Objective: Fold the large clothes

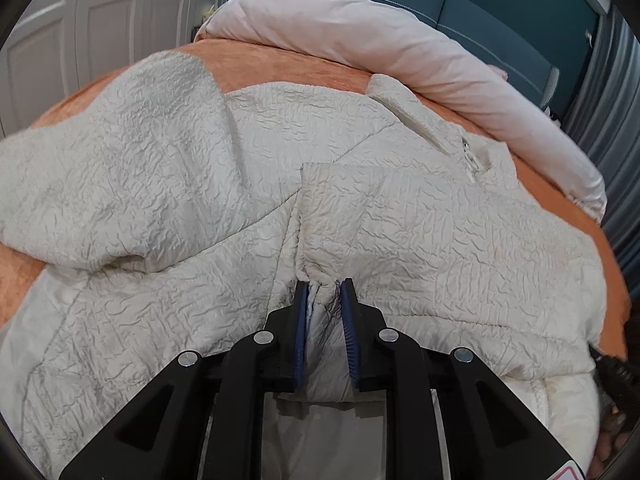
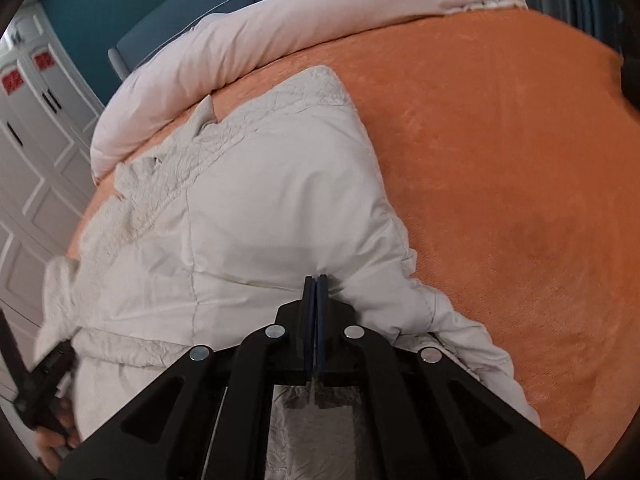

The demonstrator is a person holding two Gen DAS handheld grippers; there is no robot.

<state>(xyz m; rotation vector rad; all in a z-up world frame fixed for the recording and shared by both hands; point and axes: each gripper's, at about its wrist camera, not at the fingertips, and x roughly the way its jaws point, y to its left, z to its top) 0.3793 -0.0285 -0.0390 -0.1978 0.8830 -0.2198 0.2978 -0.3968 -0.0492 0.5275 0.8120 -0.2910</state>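
Note:
A large off-white crinkled jacket (image 1: 200,168) lies spread on the orange bed cover (image 1: 280,64). My left gripper (image 1: 324,286) is shut on a bunched fold of the jacket near its middle, fabric pinched between the blue pads. A sleeve is folded across the body to the right, and the collar with zipper (image 1: 468,152) lies beyond. In the right wrist view the same jacket (image 2: 260,200) shows its smooth side. My right gripper (image 2: 316,280) is shut on the jacket's near edge, pads pressed together on thin fabric. The left gripper (image 2: 44,384) shows at the far left.
A rolled pale pink duvet (image 1: 400,52) lies along the far side of the bed; it also shows in the right wrist view (image 2: 248,40). White wardrobe doors (image 2: 36,160) stand to the left. Bare orange cover (image 2: 500,180) extends right of the jacket.

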